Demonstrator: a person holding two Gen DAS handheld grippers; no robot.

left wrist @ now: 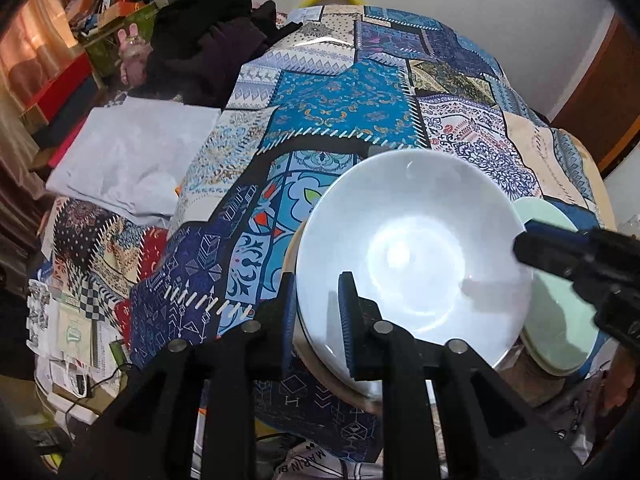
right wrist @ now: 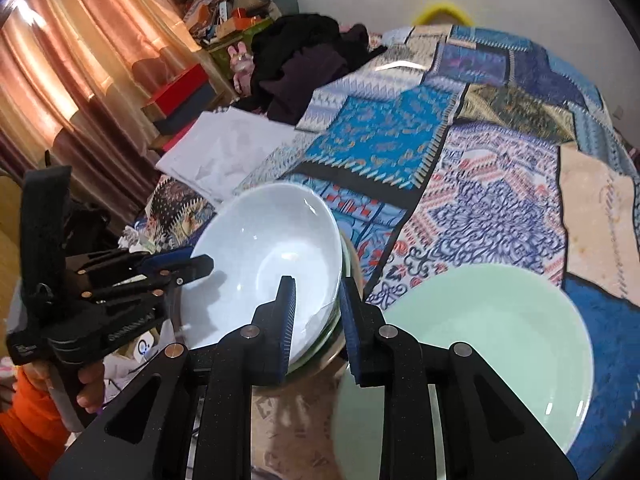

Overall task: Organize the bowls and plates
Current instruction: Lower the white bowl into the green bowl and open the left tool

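Observation:
A white bowl [left wrist: 412, 256] [right wrist: 264, 248] sits tilted on top of other bowls [right wrist: 334, 340] near the front edge of the table. My left gripper [left wrist: 318, 320] [right wrist: 202, 266] is shut on its left rim, one finger inside and one outside. At the opposite rim my right gripper [right wrist: 319, 320] [left wrist: 524, 240] is shut on the same bowl in the same way. A pale green plate [right wrist: 480, 340] [left wrist: 560, 312] lies flat just to the right of the stack, partly under the right gripper.
A blue patchwork cloth [left wrist: 340, 100] covers the table. A folded white cloth [left wrist: 132, 156] and a heap of dark clothes [left wrist: 208, 40] lie at the far left. Papers and cables [left wrist: 76, 344] sit below the table's left edge. A hand [right wrist: 90, 384] holds the left gripper.

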